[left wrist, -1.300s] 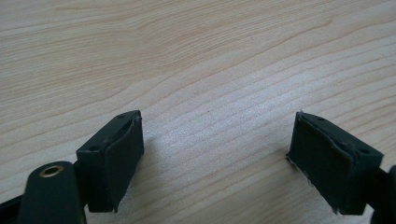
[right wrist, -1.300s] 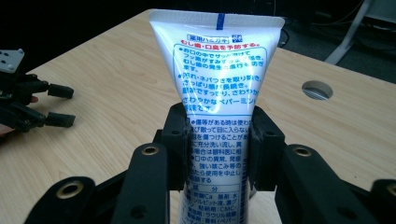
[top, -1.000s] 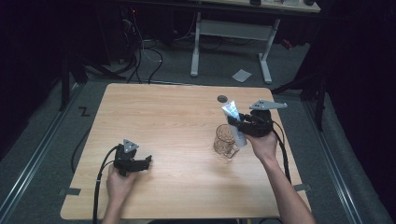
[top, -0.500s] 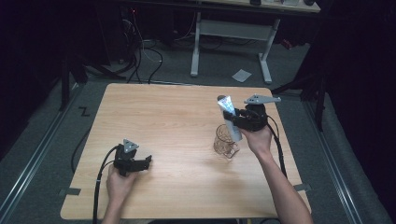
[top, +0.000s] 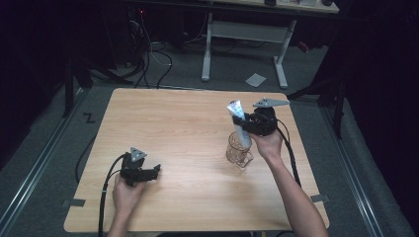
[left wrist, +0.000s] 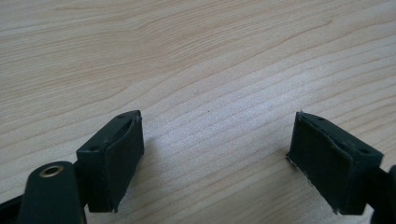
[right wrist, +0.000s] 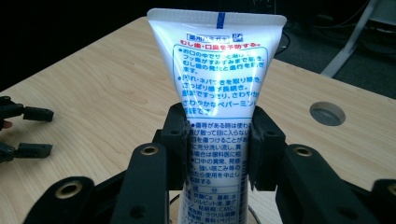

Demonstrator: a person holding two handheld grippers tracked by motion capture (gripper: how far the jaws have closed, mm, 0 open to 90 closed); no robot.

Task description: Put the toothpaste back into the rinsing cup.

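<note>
A white toothpaste tube (top: 239, 126) stands crimped end up in the right gripper (top: 245, 123), its lower end at or just inside the mouth of a clear glass cup (top: 239, 154) on the right half of the desk (top: 188, 123). The fingers (right wrist: 176, 140) are clenched on the tube's middle. The step in hand looks like setting the tube into the cup: the next move would call for lowering it straight down until the cap end rests inside, then releasing without tipping the glass.

The left gripper (top: 149, 173) rests low over the desk's near left, well apart from the cup, fingers (left wrist: 116, 158) released and holding nothing.

The right gripper view brings out what the high view cannot: red and blue Japanese print on the tube (right wrist: 217, 93), both pads pressing its sides, a round cable hole (right wrist: 327, 113) in the desk, and the cup's rim just beneath. The high view alone gives the layout of the 2 hands. The left gripper view offers bare woodgrain (left wrist: 196, 70) between 2 spread fingers.
</note>
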